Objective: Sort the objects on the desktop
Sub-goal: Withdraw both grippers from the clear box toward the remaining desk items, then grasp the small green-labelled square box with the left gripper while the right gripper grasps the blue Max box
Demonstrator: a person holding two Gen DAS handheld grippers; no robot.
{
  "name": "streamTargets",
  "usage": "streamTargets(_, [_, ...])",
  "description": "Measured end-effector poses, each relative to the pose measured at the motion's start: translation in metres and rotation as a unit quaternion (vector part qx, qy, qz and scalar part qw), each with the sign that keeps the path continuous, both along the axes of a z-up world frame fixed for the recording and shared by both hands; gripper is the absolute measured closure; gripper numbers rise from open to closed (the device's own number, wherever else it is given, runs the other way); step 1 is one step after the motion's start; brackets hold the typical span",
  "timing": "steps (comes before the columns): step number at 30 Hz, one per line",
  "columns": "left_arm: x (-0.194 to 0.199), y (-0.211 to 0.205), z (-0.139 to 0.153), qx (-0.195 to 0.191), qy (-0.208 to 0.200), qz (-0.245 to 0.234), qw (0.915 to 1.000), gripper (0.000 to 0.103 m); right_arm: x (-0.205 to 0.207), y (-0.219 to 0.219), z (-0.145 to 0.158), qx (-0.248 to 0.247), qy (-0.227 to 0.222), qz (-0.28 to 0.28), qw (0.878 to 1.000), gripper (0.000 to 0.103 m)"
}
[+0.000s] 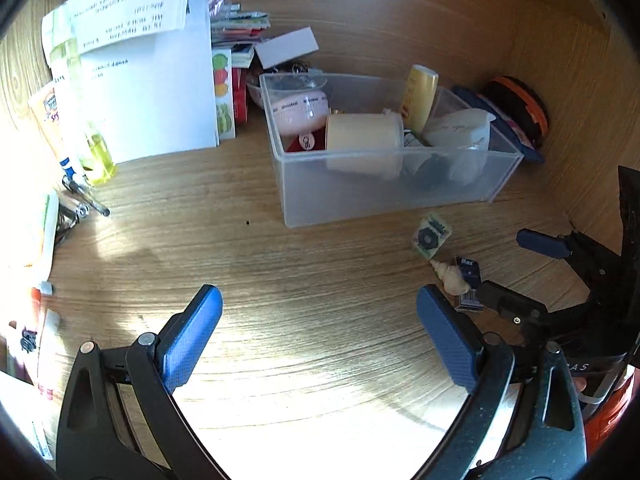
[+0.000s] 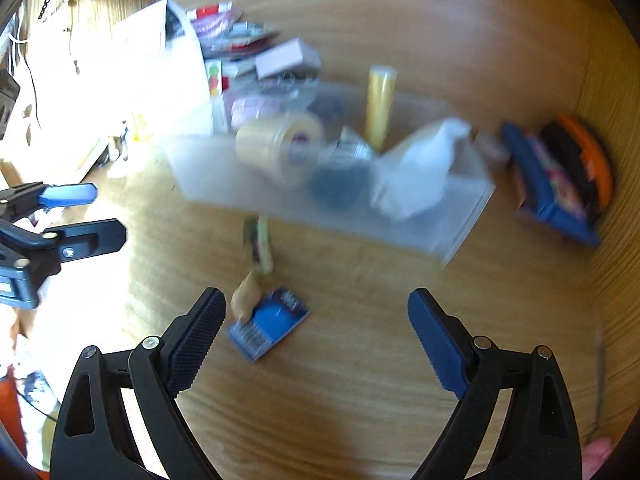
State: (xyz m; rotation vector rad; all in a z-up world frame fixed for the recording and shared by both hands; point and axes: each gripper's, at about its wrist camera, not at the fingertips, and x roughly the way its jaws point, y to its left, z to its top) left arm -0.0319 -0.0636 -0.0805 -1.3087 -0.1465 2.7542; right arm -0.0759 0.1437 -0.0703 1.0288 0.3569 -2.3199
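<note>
A clear plastic bin (image 1: pixel 360 200) stands on the wooden desk and holds a tape roll (image 1: pixel 364 140), a yellow tube (image 1: pixel 419 96), a pink item and white bits. In front of it lie a small green packet (image 1: pixel 431 237), a seashell (image 1: pixel 450 278) and a blue packet (image 1: pixel 468 280). My left gripper (image 1: pixel 320 336) hovers open over bare desk, left of these. My right gripper (image 2: pixel 320 336) is open too, nothing between its fingers; the blue packet (image 2: pixel 272 320) and the shell (image 2: pixel 246 296) lie just beyond its left finger. The right wrist view is blurred.
White papers (image 1: pixel 152 92), tubes and a yellow bottle (image 1: pixel 98 156) crowd the left side. A blue book (image 2: pixel 552 184) and an orange-black round thing (image 2: pixel 580 164) lean on the right wooden wall. The bin (image 2: pixel 240 188) sits close ahead. A fingertip shows at bottom right.
</note>
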Motion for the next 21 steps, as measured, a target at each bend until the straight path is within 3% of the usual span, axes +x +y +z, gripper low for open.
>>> streamTargets(3, [0.000, -0.001, -0.010, 0.010, -0.012, 0.003, 0.9999, 0.004, 0.003, -0.001, -0.011, -0.005, -0.024, 0.012, 1.000, 0.021])
streamTargets(10, [-0.001, 0.004, -0.013, 0.022, -0.014, -0.003, 0.9997, 0.004, 0.011, -0.017, -0.023, 0.044, -0.023, 0.051, 0.997, 0.043])
streamTargets(13, [-0.005, 0.012, -0.013, 0.018, -0.014, -0.012, 0.9997, 0.004, 0.008, -0.020, -0.021, 0.044, -0.027, 0.057, 0.997, 0.047])
streamTargets(21, [-0.026, 0.041, -0.005, 0.000, -0.011, -0.045, 0.9989, 0.004, -0.001, -0.013, -0.021, 0.033, -0.042, 0.062, 0.997, 0.069])
